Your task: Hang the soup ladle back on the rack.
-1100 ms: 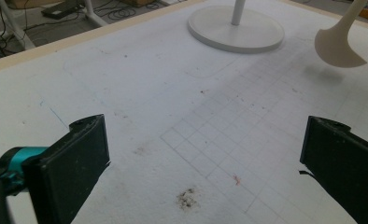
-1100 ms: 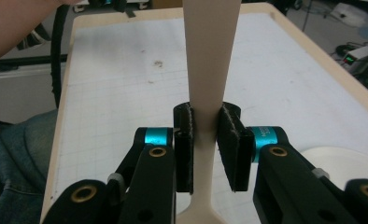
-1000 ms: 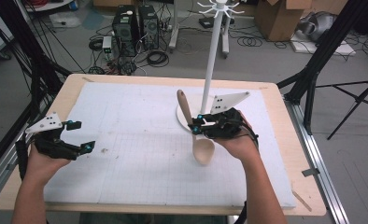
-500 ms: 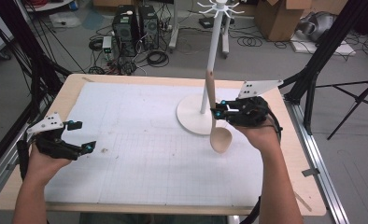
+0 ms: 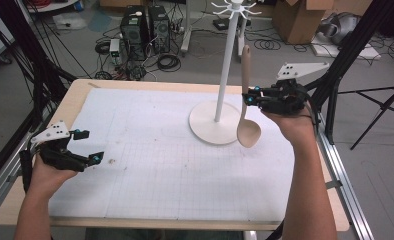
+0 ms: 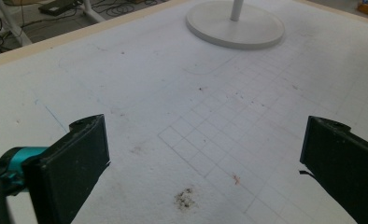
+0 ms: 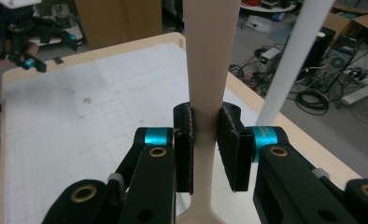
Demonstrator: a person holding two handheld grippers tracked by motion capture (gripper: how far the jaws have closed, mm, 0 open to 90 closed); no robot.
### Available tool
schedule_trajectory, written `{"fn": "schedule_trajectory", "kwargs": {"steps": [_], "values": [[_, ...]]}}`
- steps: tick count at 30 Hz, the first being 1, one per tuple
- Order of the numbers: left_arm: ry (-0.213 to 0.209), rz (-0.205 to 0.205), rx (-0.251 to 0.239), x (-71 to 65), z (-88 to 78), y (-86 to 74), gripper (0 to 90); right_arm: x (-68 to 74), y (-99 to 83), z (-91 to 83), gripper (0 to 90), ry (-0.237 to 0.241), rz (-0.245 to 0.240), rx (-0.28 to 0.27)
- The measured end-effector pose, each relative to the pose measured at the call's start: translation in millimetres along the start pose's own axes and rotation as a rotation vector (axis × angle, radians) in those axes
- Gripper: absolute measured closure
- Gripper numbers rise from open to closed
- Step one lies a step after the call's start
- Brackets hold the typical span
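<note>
Your right tongs are clamped on the handle of a pale wooden spoon, held nearly upright above the table, bowl hanging below the grip and handle tip pointing up. In the right gripper view both pads press flat against the handle. Just beside the tongs, on the side toward your other hand, rises the white pole of a hook stand, its ring of hooks well above the spoon's tip. Your left tongs rest low over the white mat, well apart from the stand, spread wide with nothing between them. The likely risk: the spoon pivots in the narrow grip, or its handle knocks the pole and tips the stand while you reach for a hook.
</note>
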State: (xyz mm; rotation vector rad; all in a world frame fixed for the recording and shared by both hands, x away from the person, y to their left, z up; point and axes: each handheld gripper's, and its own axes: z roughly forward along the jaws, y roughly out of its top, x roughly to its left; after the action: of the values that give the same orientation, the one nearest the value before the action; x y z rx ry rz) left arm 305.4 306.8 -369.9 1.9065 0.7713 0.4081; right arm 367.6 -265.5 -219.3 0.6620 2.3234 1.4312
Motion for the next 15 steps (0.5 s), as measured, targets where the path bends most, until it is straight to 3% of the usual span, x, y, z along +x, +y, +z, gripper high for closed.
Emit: {"fn": "schedule_trajectory", "kwargs": {"steps": [15], "values": [[-0.001, -0.009, -0.007, 0.4, -0.5, -0.6, 1.7, -11.3, 30.2, -4.5, 76.8, -0.083, 0.062, 0.007]]}}
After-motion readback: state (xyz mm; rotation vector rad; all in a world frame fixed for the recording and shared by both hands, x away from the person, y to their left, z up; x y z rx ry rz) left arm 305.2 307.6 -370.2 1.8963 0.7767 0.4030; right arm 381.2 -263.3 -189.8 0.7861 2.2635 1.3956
